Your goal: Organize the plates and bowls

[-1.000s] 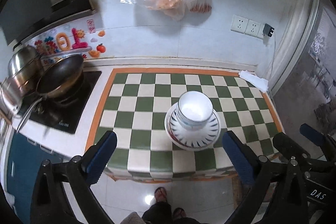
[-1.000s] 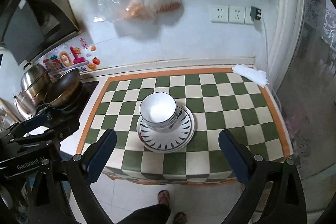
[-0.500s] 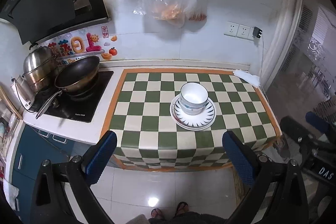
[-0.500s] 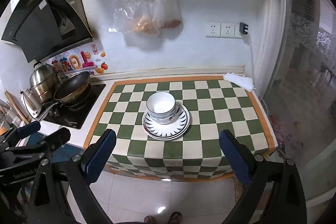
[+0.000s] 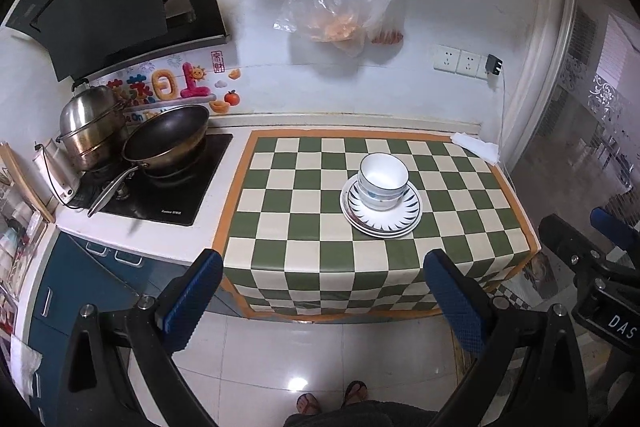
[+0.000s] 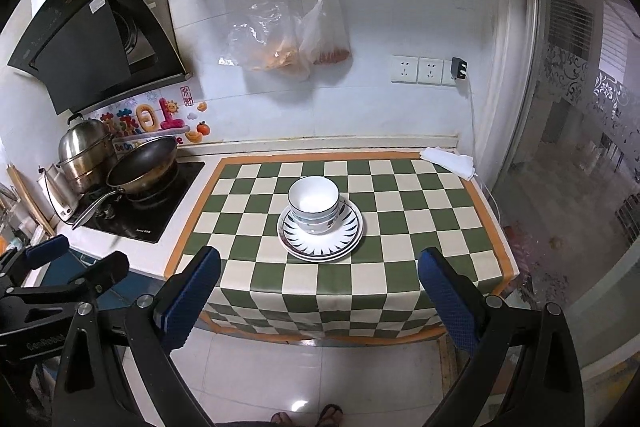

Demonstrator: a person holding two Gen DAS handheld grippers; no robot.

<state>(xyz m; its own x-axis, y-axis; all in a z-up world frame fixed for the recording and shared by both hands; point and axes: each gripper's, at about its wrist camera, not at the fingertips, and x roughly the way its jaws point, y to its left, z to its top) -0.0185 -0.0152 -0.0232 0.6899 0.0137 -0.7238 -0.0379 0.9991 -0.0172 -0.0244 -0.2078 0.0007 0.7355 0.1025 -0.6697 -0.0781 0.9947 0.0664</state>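
White bowls (image 5: 383, 183) on plates (image 5: 381, 213), well beyond both spread grippers.

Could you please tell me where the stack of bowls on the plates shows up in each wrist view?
Left wrist: the stack of bowls sits right of centre, on the plates.
Right wrist: the stack of bowls sits at centre.
Shared landmark: the white folded cloth at the checkered mat's far right corner.
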